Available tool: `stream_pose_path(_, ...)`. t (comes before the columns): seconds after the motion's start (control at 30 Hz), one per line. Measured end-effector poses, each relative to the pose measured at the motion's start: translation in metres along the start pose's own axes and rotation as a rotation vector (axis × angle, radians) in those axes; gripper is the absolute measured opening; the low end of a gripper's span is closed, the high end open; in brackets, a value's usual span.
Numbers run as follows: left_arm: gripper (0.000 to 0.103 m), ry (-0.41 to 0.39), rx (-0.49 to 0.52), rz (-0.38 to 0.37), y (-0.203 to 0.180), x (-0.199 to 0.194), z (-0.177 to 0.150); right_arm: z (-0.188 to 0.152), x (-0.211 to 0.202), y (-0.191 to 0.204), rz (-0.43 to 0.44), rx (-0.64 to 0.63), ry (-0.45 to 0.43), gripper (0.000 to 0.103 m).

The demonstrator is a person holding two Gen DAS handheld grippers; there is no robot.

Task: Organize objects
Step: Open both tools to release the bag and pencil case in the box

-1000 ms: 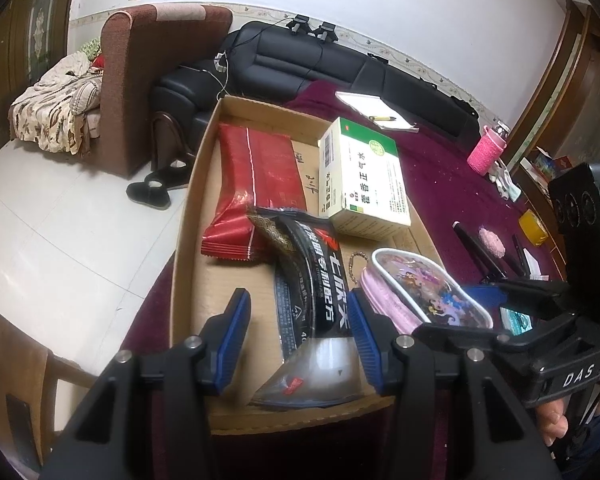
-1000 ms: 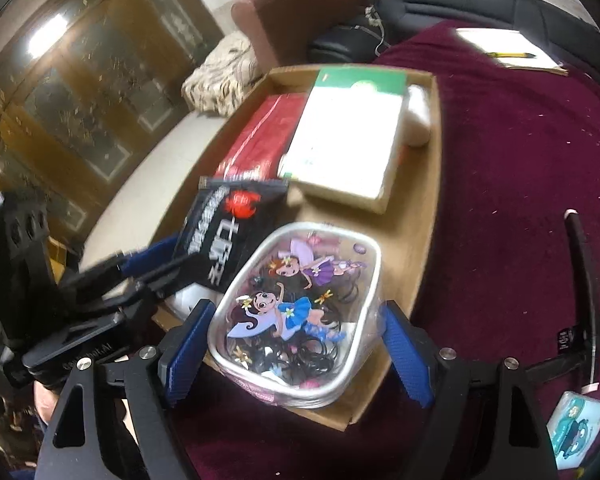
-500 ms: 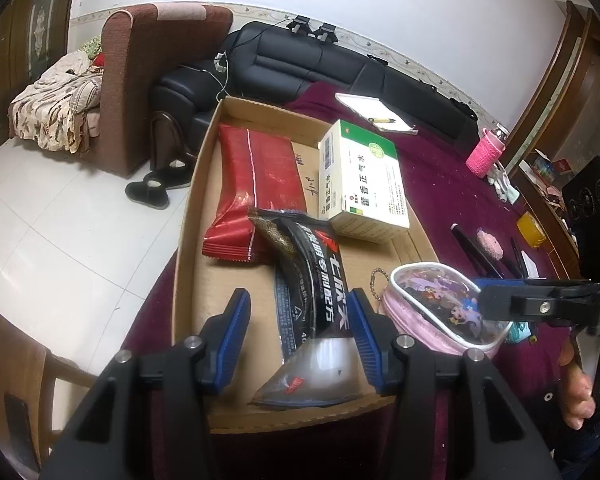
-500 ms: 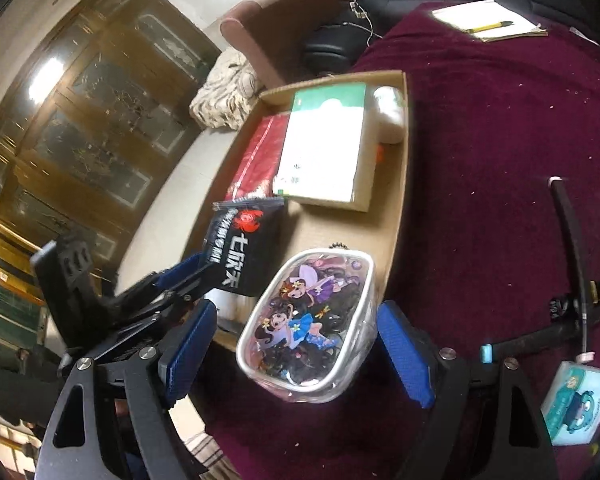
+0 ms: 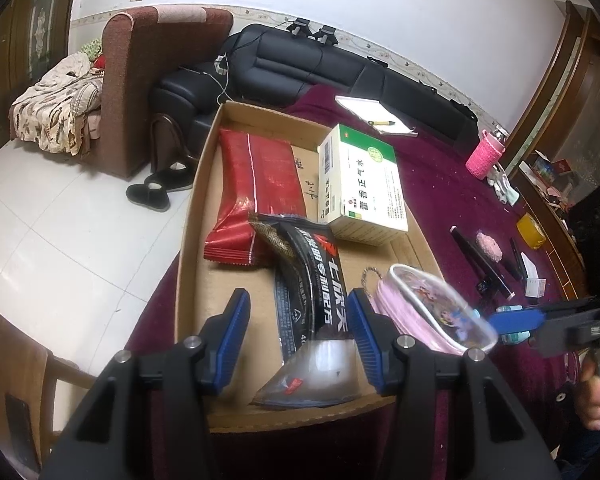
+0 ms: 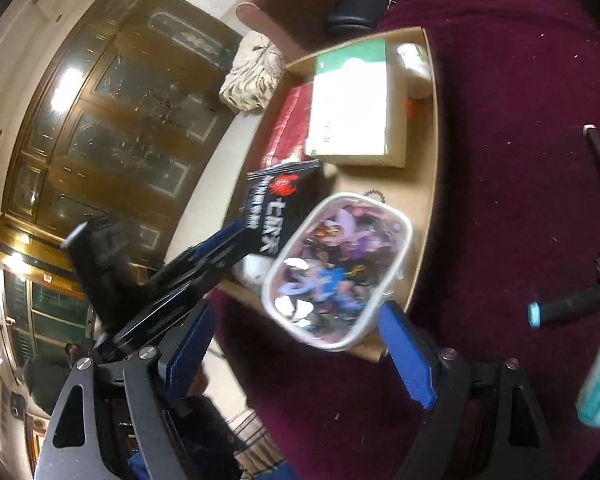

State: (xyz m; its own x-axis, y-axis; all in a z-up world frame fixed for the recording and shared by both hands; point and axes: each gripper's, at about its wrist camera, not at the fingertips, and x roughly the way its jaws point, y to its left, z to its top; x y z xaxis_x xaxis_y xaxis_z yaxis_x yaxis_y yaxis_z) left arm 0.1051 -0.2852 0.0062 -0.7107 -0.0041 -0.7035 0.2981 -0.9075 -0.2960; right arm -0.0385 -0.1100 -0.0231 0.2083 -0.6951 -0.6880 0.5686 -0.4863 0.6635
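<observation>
Pouch [image 6: 338,270], clear plastic over pink fabric and stuffed with small bits, sits at the near right corner of the cardboard box [image 5: 188,240], partly over its edge, just ahead of the released right tool [image 6: 296,356]. It looks light, soft-sided and slick; squeezing its short sides should hold best. Left tool [image 5: 300,334] straddles the black snack bag [image 5: 312,280], pads clear of it.

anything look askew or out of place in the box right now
Yes: the cartoon pouch sits tilted on the cardboard box's near right corner, part of it hanging over the rim rather than lying flat inside. The black snack bag also lies propped across the red packet.
</observation>
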Motion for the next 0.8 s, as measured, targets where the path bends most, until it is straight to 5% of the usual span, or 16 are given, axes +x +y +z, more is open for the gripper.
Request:
stream_pose_path(0.6,0.055,0.001,0.049,-0.014,-0.020,-0.008,0.002,-0.002,-0.066,-0.022,-0.022,0.004,-0.173,0.087)
stream_pose_path(0.8,0.070,0.017,0.184,0.006,-0.053,-0.006,-0.003,-0.012,-0.120,-0.045,-0.056,0.032,-0.289,0.087)
